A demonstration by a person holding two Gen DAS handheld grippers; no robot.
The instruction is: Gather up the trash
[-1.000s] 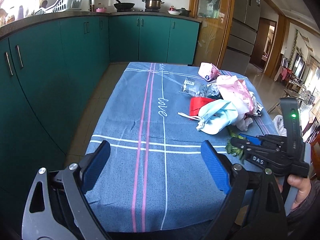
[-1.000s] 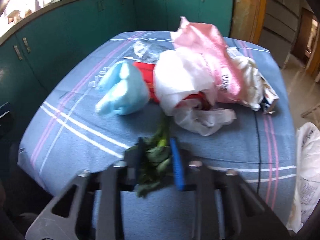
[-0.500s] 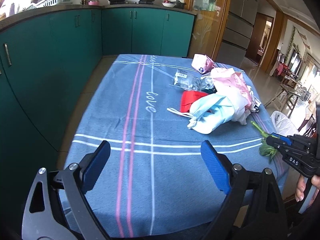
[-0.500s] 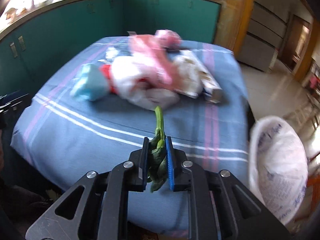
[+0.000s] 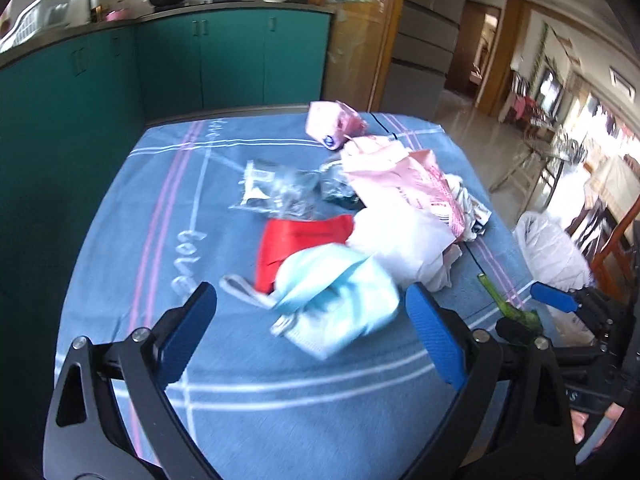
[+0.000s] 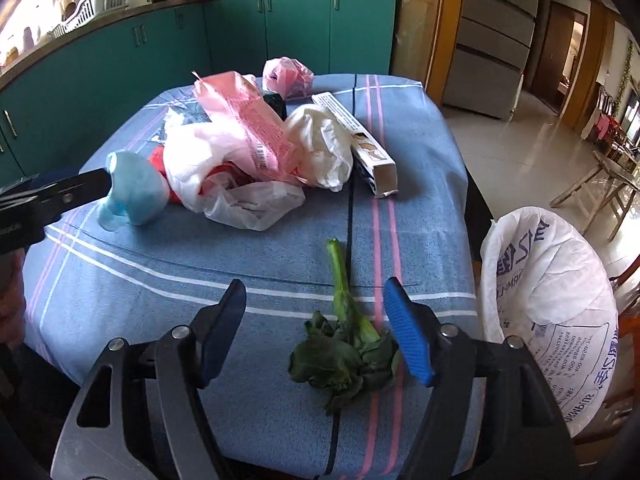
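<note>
A green leafy vegetable stalk (image 6: 345,344) lies on the blue tablecloth (image 6: 256,272) between the spread fingers of my open right gripper (image 6: 316,332), near the table's right front edge. It also shows in the left wrist view (image 5: 505,307). My left gripper (image 5: 316,336) is open and empty, close in front of a light blue bag (image 5: 340,304). Behind it lies a pile of trash: a red bag (image 5: 296,244), a white bag (image 5: 404,248), a pink bag (image 5: 404,176) and clear wrappers (image 5: 280,192).
A white sack (image 6: 552,304) stands open just off the table's right edge. A long white box (image 6: 360,140) and a small pink packet (image 6: 288,76) lie farther back. Teal kitchen cabinets (image 6: 240,36) run behind and to the left.
My right gripper has opened and let go of the green stalk, which now lies on the cloth. My left gripper has moved forward and right, close to the light blue bag.
</note>
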